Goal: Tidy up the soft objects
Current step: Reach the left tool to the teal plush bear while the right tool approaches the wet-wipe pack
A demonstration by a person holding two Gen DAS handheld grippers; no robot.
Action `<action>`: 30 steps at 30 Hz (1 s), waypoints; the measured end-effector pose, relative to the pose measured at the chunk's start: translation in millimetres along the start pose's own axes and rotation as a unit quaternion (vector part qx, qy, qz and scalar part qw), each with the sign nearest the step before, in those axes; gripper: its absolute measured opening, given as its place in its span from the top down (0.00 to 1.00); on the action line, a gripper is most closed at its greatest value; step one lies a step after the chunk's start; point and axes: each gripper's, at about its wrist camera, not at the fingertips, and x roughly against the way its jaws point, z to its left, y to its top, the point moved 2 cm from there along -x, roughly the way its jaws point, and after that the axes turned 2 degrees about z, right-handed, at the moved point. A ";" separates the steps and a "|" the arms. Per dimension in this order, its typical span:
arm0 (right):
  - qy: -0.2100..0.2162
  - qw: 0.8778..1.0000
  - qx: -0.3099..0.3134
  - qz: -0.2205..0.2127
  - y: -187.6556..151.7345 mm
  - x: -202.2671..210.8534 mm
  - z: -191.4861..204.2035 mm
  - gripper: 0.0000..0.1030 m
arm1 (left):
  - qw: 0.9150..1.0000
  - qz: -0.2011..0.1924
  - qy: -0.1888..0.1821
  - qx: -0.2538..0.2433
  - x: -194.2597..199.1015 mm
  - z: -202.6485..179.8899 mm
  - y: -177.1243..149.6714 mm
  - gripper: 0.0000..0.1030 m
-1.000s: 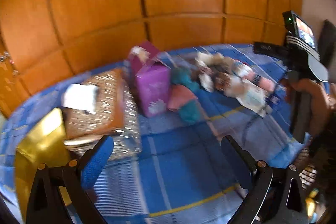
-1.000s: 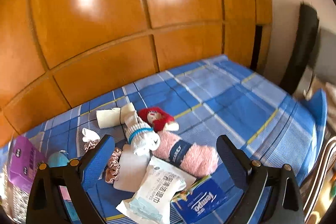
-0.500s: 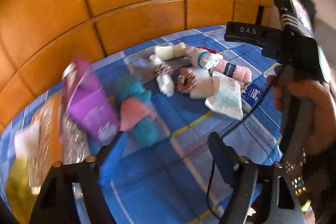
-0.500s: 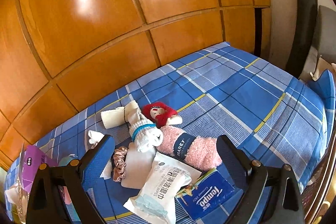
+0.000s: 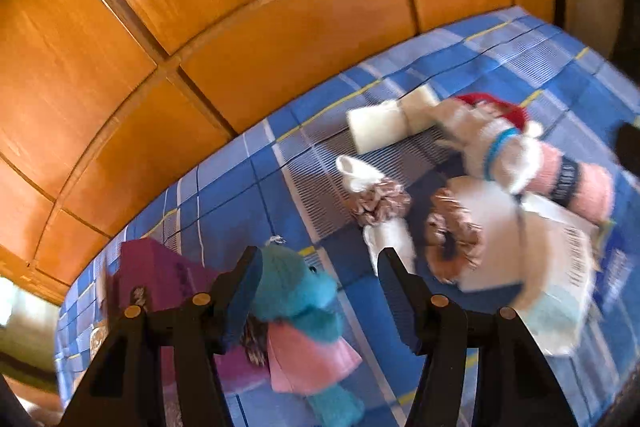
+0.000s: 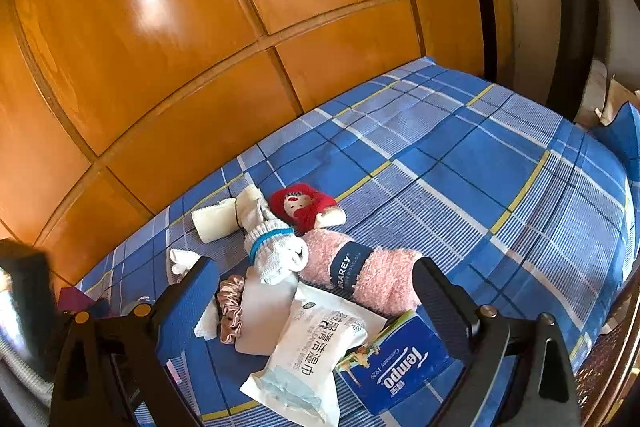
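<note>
Landmark: blue plaid bedspread point(image 6: 460, 163), against orange wooden panels point(image 6: 200, 27).

Item 1 — teal plush toy point(image 5: 298, 291) with pink skirt, at the bedspread's near left, beside a purple box point(image 5: 160, 275).

Item 2 — pile toward the bedspread's near middle: pink fuzzy roll point(image 6: 360, 269), white sock point(image 6: 276, 251), red-hooded doll point(image 6: 302, 203), satin scrunchie point(image 6: 230, 307), wipes pack point(image 6: 312, 355), tissue pack point(image 6: 394, 367).

Left gripper point(image 5: 320, 291): jaws closing, the plush between them and nearest the left pad; no firm pinch visible.

Right gripper point(image 6: 316, 303): jaws spread wide above the pile, nothing held.

Step in hand, as judged: picking up the plush. Next calls for a full squeeze on its soft body, then a lift clear of the box.
</note>
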 end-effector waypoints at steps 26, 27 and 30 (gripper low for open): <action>0.002 0.998 -0.061 0.035 -0.1 -10.6 -25.2 0.14 | 0.980 -0.094 -0.173 0.024 70.8 28.9 -61.3 0.28; 0.008 0.997 -0.070 0.039 -0.5 -11.5 -28.1 0.14 | 0.983 -0.083 -0.161 0.017 64.9 24.3 -56.6 0.22; 0.022 0.994 -0.095 0.056 -2.6 -16.9 -35.1 0.14 | 0.988 -0.072 -0.138 -0.014 50.6 10.9 -51.8 0.22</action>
